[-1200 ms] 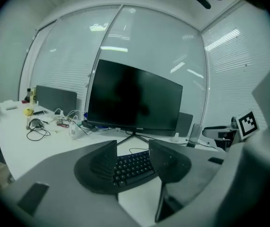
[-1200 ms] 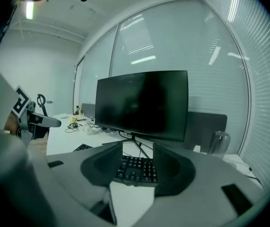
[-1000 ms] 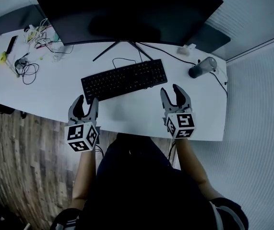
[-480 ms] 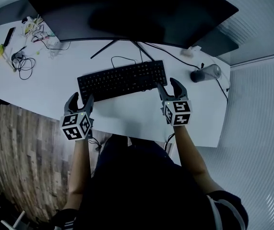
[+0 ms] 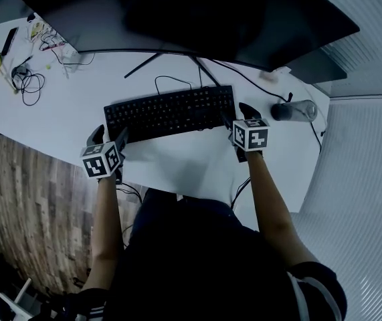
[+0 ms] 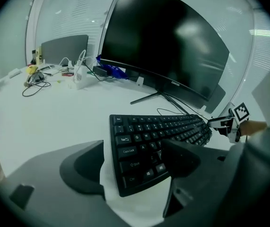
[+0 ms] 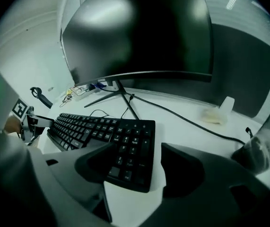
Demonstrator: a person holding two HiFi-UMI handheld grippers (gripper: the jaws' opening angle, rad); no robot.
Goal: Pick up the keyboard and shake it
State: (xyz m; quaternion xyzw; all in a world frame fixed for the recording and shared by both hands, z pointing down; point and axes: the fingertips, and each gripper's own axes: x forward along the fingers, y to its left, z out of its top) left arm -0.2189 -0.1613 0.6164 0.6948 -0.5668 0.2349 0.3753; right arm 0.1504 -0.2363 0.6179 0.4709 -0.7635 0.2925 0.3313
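The black keyboard (image 5: 170,112) lies flat on the white desk (image 5: 184,159), in front of the monitor. My left gripper (image 5: 110,134) is at its left end. In the left gripper view the keyboard's (image 6: 158,136) left front corner sits between the jaws of the left gripper (image 6: 135,163), which are opening with no pad pressing on it. My right gripper (image 5: 236,114) is at the keyboard's right end. There the number-pad end of the keyboard (image 7: 120,141) lies between the jaws of the right gripper (image 7: 142,168). They are opening too, one finger (image 7: 101,160) over the keys, one beside the edge.
A large dark monitor (image 5: 177,12) on a thin-legged stand (image 5: 177,62) looms behind the keyboard. Cables and small items (image 5: 23,79) clutter the far left. A grey cylinder (image 5: 294,110) lies at the right with a black cable. The desk's near edge drops to wooden floor (image 5: 23,206).
Both grippers have moved forward from the desk's near edge to the two ends of the keyboard, and their jaws stand wider than before.
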